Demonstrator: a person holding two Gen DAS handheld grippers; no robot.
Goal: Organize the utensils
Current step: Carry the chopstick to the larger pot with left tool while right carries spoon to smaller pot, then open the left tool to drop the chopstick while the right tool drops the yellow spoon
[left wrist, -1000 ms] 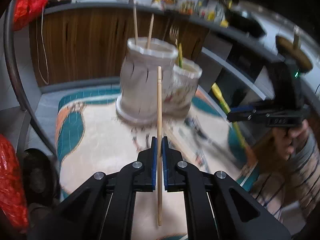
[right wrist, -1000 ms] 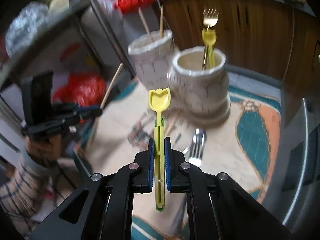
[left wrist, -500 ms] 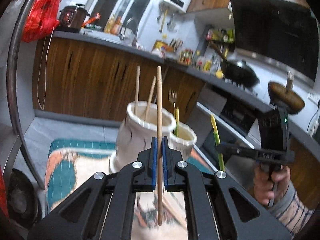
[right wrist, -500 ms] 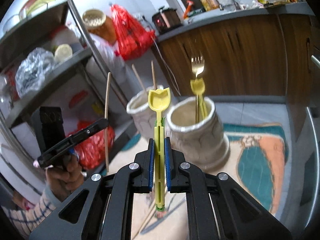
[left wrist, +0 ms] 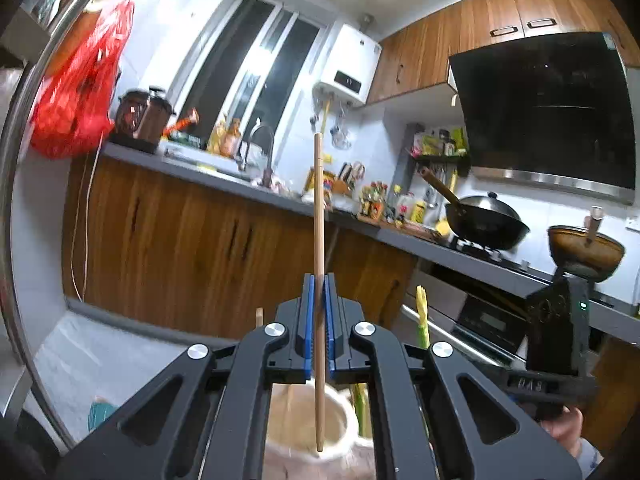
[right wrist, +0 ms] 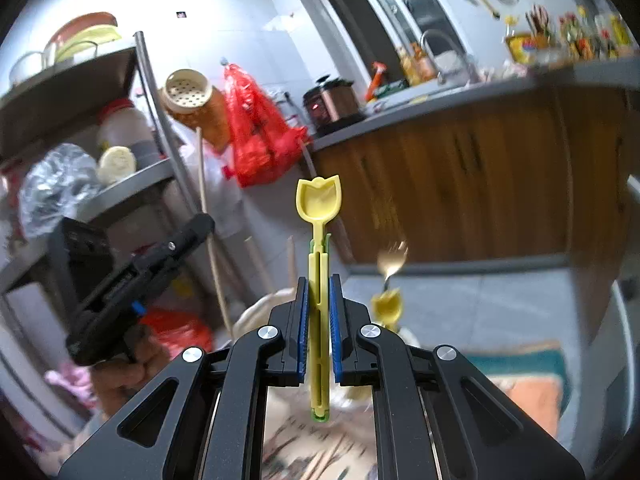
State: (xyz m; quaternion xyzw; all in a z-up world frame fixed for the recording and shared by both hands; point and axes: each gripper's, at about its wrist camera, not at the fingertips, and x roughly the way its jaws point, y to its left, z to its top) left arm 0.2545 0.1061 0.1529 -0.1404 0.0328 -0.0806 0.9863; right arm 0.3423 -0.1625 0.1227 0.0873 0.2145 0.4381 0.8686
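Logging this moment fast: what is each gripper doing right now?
Left gripper: closed on an upright wooden chopstick.
Right gripper: closed on an upright yellow plastic spoon.

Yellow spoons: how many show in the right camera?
2. One yellow spoon is clamped in the right gripper; a second spoon, blurred, stands beyond it below a fork. Others may hide behind the gripper.
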